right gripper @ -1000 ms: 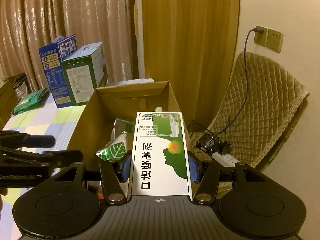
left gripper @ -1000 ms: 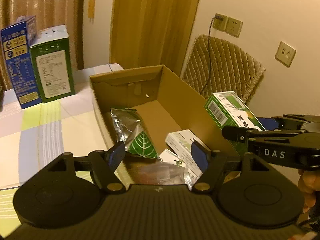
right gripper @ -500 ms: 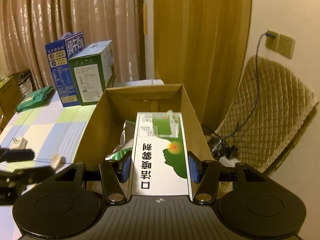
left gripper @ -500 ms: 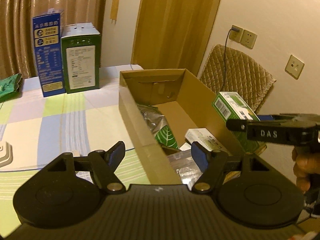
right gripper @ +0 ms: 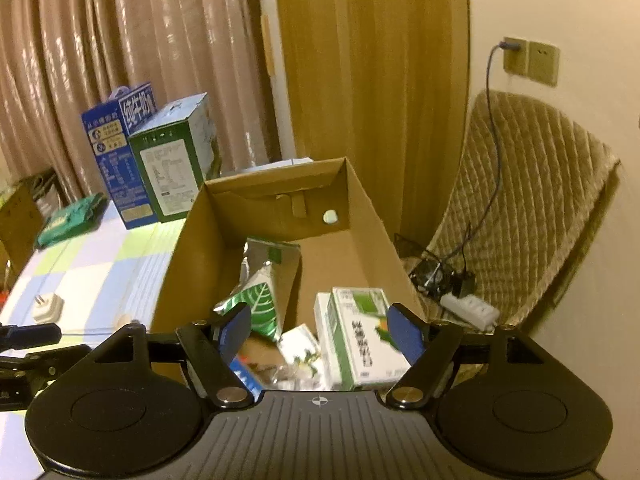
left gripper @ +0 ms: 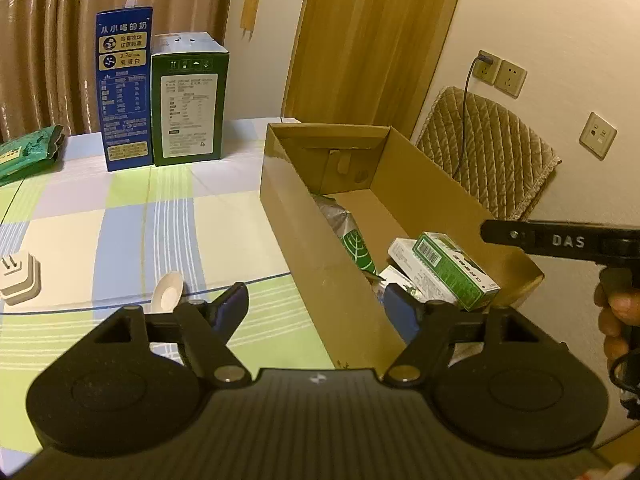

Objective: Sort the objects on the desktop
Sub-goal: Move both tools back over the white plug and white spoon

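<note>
The right gripper (right gripper: 318, 336) has just spread its jaws, dropping the green box (right gripper: 362, 336) into the cardboard box (right gripper: 276, 188); the left gripper (left gripper: 318, 314), jaws apart and empty, hangs above the spoon (left gripper: 168, 292), likely next.

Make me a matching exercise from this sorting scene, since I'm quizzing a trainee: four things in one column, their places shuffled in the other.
1. green-and-white box
2. white plug adapter
3. blue carton
4. power strip

A. on the floor by the quilted chair
B. lying inside the cardboard box
C. standing at the table's far edge
D. on the checked tablecloth, near side

Pairs: 1-B, 2-D, 3-C, 4-A
</note>
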Motion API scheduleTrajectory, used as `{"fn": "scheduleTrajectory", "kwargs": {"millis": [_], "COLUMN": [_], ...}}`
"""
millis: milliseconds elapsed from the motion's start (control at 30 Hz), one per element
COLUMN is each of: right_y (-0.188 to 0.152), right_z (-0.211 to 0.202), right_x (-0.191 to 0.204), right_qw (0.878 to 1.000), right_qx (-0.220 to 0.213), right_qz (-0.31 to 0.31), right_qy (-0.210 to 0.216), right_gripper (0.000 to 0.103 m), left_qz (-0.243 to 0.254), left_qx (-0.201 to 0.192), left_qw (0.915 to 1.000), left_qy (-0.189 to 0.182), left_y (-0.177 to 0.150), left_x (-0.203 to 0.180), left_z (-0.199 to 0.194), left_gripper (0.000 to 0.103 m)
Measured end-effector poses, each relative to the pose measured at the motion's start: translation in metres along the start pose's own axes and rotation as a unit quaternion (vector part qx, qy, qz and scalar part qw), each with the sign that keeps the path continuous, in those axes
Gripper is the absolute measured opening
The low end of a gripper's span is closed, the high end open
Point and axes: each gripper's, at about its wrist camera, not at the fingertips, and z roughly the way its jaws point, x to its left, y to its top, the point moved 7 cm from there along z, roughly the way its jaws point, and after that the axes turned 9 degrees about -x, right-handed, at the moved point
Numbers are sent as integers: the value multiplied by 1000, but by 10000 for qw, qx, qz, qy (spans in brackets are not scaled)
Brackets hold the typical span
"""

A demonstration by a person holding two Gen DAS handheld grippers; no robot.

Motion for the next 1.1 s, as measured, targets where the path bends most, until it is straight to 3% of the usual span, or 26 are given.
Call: {"fn": "scheduleTrajectory", "kwargs": {"millis": [600, 1100], "right_y": [-15, -24], "right_z": [-58, -70], "right_x": [71, 138], "right_qw": [9982, 9936], "right_qx": [-118, -74], "right_qz": [3, -234], "right_qy": [581, 1101], "right_gripper": [95, 98], "left_qz": [-80, -204], "left_qx": [-135, -317], "left_qw": [9994, 9955], "left_qy": [312, 869], "left_y": [-12, -20], "left_x": [28, 91], "left_z": [-60, -123], "left_gripper": [79, 84]}}
